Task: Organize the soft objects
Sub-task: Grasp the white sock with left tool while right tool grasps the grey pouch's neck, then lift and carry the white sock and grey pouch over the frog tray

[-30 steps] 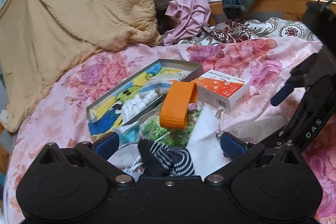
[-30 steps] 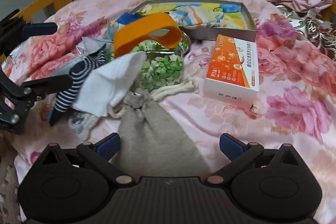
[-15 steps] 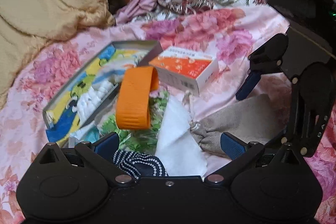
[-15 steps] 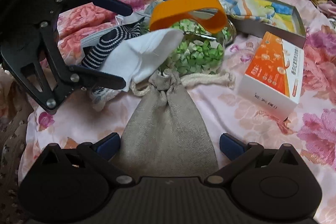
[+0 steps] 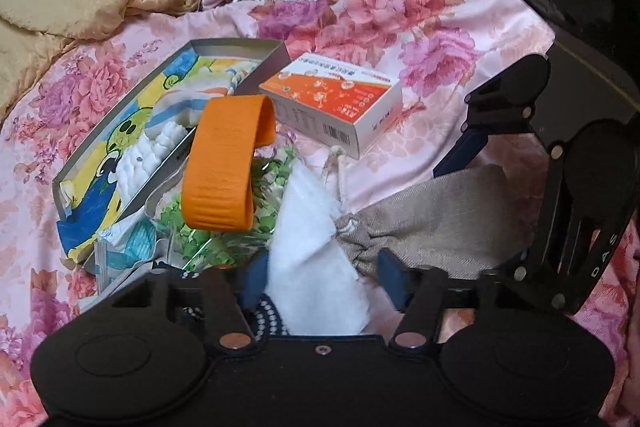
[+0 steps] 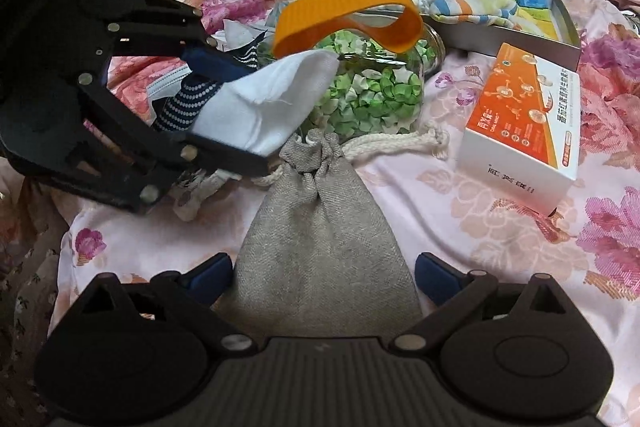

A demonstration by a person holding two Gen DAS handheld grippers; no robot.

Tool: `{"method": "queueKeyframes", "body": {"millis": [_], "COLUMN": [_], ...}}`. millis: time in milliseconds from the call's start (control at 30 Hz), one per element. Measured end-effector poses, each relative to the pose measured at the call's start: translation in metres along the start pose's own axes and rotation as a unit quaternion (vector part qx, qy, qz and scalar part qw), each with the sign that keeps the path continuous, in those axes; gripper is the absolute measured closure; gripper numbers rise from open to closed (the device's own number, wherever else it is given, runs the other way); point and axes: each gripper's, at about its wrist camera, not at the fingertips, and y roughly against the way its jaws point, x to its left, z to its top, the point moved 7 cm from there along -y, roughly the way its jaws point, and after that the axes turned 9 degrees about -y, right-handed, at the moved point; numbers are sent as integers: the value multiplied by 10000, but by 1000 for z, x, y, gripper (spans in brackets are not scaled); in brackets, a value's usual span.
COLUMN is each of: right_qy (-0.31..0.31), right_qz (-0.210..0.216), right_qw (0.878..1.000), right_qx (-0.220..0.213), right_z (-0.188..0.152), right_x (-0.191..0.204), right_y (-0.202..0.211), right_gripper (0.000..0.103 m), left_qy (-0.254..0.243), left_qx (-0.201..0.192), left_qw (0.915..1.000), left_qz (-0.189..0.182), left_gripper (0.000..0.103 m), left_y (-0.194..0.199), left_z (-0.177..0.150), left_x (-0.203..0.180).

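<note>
Nearest the right wrist camera, the right gripper [image 6: 324,277] straddles the base of a grey drawstring bag [image 6: 324,247] lying on the floral bedspread [image 6: 500,227]; its jaws are closing, the pads still apart from the cloth. Left of it, the left gripper [image 6: 232,115] has its jaws closing around a white cloth [image 6: 260,107], with a dotted navy sock [image 6: 188,103] just beside; whether the pads already press on the cloth I cannot tell. Behind them lies a jar of green paper stars [image 6: 372,87] under an orange strap [image 6: 344,11]. To the right sits an orange-and-white box [image 6: 524,115], farther back a tin tray [image 6: 516,39].
</note>
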Motion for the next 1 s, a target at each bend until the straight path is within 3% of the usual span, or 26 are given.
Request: {"method": "queueKeyframes", "body": {"millis": [267, 367, 433, 500, 600, 700, 867, 1000], "right_qy": [-32, -169, -234, -362, -481, -361, -406, -767], "right_qz": [-54, -63, -63, 36, 143, 46, -261, -312], "right_qw": [10000, 9998, 9996, 9990, 9980, 9980, 9925, 9823], "right_qx": [15, 16, -115, -272, -386, -522, -1119, -1681], "right_z": [-1, -1, 2, 5, 7, 7, 14, 21], "right_x": [3, -1, -1, -2, 0, 5, 2, -11], "right_y": [-1, -2, 0, 3, 4, 7, 32, 60], "right_gripper": [18, 21, 30, 50, 71, 85, 89, 89], "left_qy": [118, 281, 526, 775, 1163, 1641, 2644, 3075], "left_qx": [76, -12, -85, -170, -309, -446, -837, -1120], "left_qw": [9999, 9995, 9985, 9967, 9923, 9849, 9606, 9448], "left_qz": [32, 123, 108, 179, 284, 331, 156, 187], "left_gripper": [91, 97, 97, 98, 98, 98, 98, 98], "left_y": [6, 13, 17, 22, 29, 38, 54, 67], "left_z": [1, 4, 7, 10, 16, 22, 27, 27], "left_x": [1, 2, 4, 7, 10, 17, 34, 43]}}
